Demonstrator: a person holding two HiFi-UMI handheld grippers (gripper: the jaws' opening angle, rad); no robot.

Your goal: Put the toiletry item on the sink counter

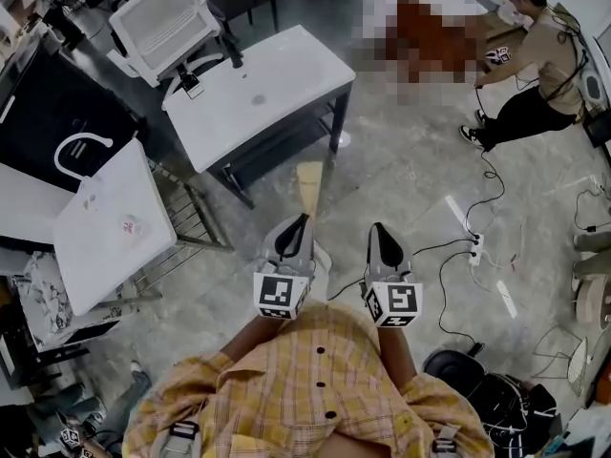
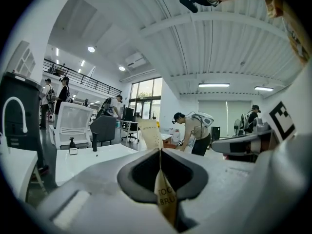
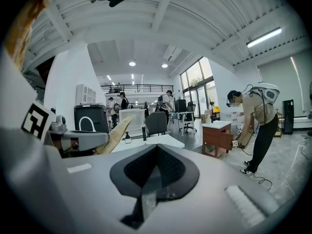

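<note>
A flat tan toothbrush packet sticks forward out of my left gripper, whose jaws are shut on its lower end. In the left gripper view the packet rises from the closed seam of the left gripper, with print on the part nearest the camera. The white sink counter with a black faucet stands ahead and to the left, well apart from both grippers. My right gripper hangs beside the left one, its jaws shut with no object seen in them. The packet shows at left in the right gripper view.
A white chair stands behind the counter. A white-topped wire rack and a black bin are at left. A person bends over at far right. A power strip and cables lie on the concrete floor.
</note>
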